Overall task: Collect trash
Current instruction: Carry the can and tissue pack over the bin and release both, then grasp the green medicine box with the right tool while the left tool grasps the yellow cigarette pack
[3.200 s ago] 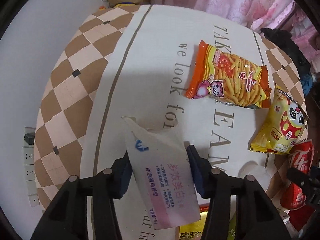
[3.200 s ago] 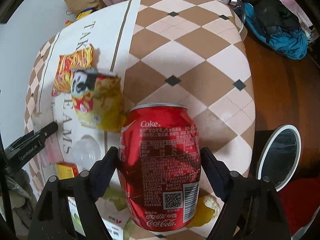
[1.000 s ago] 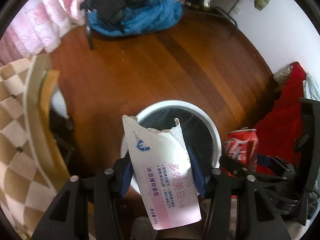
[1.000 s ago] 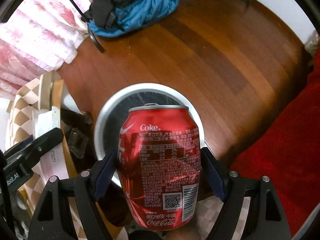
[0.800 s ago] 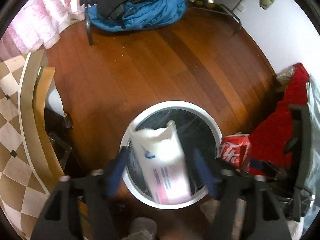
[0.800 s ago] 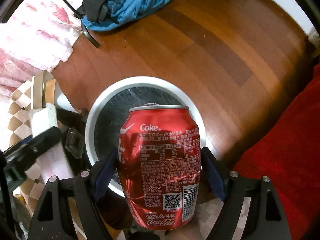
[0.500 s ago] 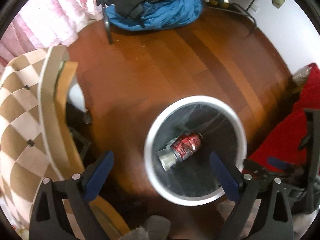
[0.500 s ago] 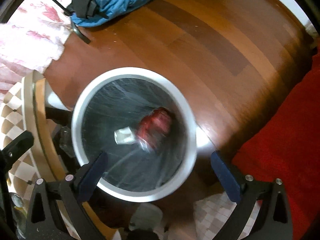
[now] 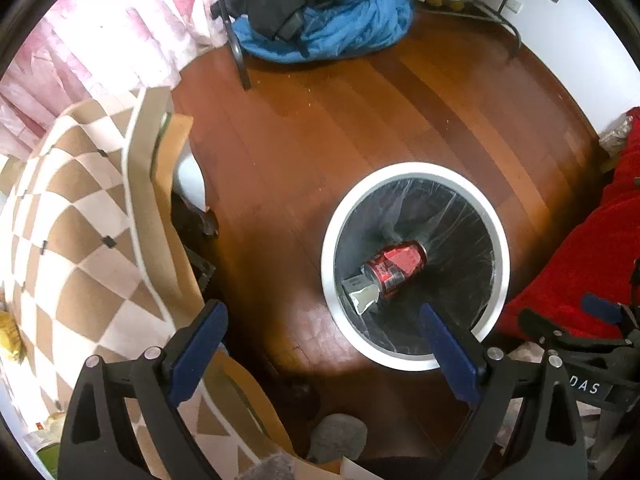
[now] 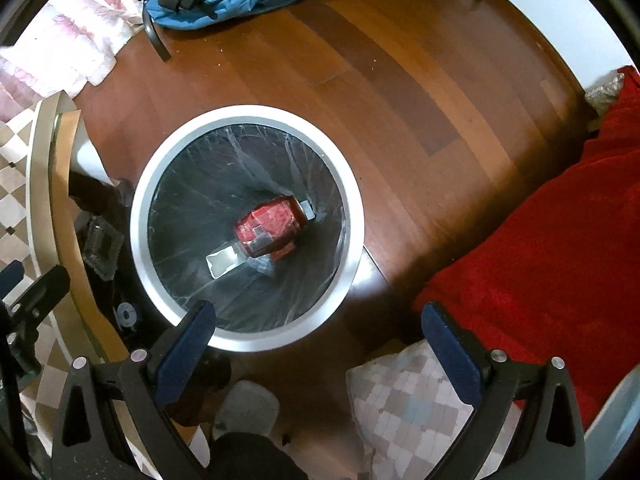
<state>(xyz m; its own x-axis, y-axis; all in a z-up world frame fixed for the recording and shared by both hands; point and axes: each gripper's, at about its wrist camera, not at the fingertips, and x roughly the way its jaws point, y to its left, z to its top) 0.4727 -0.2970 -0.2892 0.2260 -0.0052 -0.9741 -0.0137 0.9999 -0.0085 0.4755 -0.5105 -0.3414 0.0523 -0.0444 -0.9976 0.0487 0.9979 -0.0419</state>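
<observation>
Now | left gripper (image 9: 322, 322), right gripper (image 10: 318, 322): both spread (nothing held) | red can (image 10: 271, 221), wrapper (image 10: 222, 263): lying in bin (image 10: 246, 114), frame centre

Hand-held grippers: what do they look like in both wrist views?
Left hand-held gripper and right hand-held gripper match: black plastic arms, silver round fasteners, blue pads on the fingers. No cables visible. White lettering "DAS" shows on the right one's body, seen in the left view.

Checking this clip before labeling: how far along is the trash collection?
Done: a red Coke can and a white torn packet lie in the lined trash bin on the wood floor. In hand: nothing; the left gripper and right gripper are both open and empty above the bin. Left: unclear from these views; only the edge of the checkered table shows, with a yellowish item at its border, too blurred to name.
</observation>
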